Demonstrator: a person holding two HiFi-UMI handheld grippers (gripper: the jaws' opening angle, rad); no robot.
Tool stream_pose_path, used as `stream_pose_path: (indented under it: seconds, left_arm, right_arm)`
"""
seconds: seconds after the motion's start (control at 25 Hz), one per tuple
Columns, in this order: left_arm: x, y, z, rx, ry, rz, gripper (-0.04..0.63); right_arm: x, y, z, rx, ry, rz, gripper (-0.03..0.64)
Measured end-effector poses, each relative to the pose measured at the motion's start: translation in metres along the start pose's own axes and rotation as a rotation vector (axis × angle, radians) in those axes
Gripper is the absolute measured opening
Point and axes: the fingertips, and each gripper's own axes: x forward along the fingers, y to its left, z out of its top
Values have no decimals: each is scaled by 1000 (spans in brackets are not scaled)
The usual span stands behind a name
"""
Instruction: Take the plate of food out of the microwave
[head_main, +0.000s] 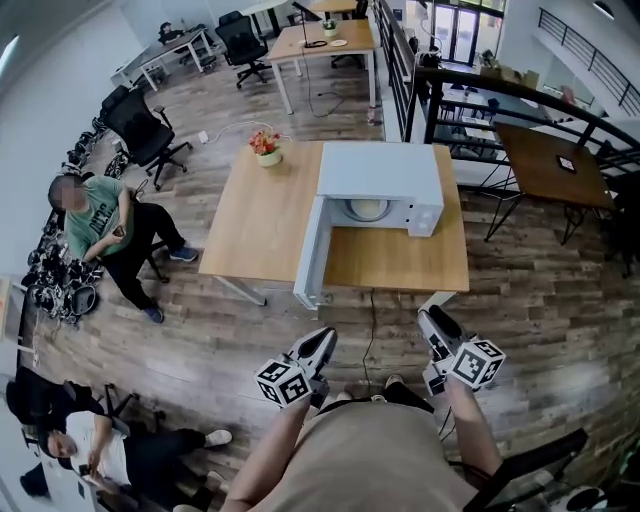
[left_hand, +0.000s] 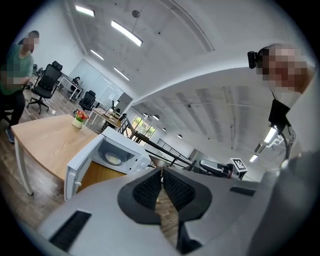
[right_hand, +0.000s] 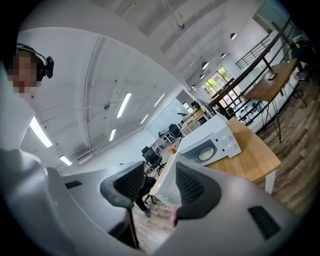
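Plate of food (head_main: 367, 208): head view, inside microwave (head_main: 385, 170), door (head_main: 308, 262) swung open, on table (head_main: 262, 225); flower pot (head_main: 267, 155) nearby. Left gripper view: left gripper (left_hand: 161, 172), jaws together, empty. Right gripper view: right gripper (right_hand: 159, 171), jaws apart, empty.

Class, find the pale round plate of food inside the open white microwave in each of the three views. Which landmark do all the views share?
Head view: the pale round plate of food sits upper centre, inside the cavity.
Left gripper view: the plate is lower left of centre.
Right gripper view: the plate is right of centre.
Shared landmark: the boxy white microwave, door open.
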Motion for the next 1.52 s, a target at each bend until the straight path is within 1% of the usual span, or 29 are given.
stream_pose_path:
  seconds: [0.16, 0.28, 0.44, 0.64, 0.88, 1.04, 1.2, 1.36, 1.52]
  left_arm:
    - [31, -15, 4, 25, 18, 9, 3]
    - [50, -25, 12, 42, 13, 22, 3]
    - [70, -39, 8, 50, 20, 31, 3]
    - [85, -49, -6, 54, 39, 56, 3]
    - [96, -53, -16, 48, 16, 93, 3]
    - [97, -53, -26, 30, -4, 116, 3]
    - [90, -52, -30, 10, -9, 136, 3]
    - [89, -35, -24, -2, -17, 148, 3]
    - [95, -13, -13, -9, -8, 133, 3]
  right_arm:
    - [-7, -17, 22, 3, 17, 17, 202]
    - [-11, -27, 37, -2, 19, 33, 202]
    - [-20, -50, 48, 10, 19, 32, 202]
    - [-31, -73, 52, 46, 30, 33, 202]
    - [-39, -95, 52, 47, 66, 39, 202]
    - [-36, -108, 48, 60, 85, 40, 202]
    - [-29, -107, 43, 76, 111, 45, 202]
    - [-9, -103, 38, 72, 136, 49, 202]
    - [14, -96, 32, 69, 153, 38, 202]
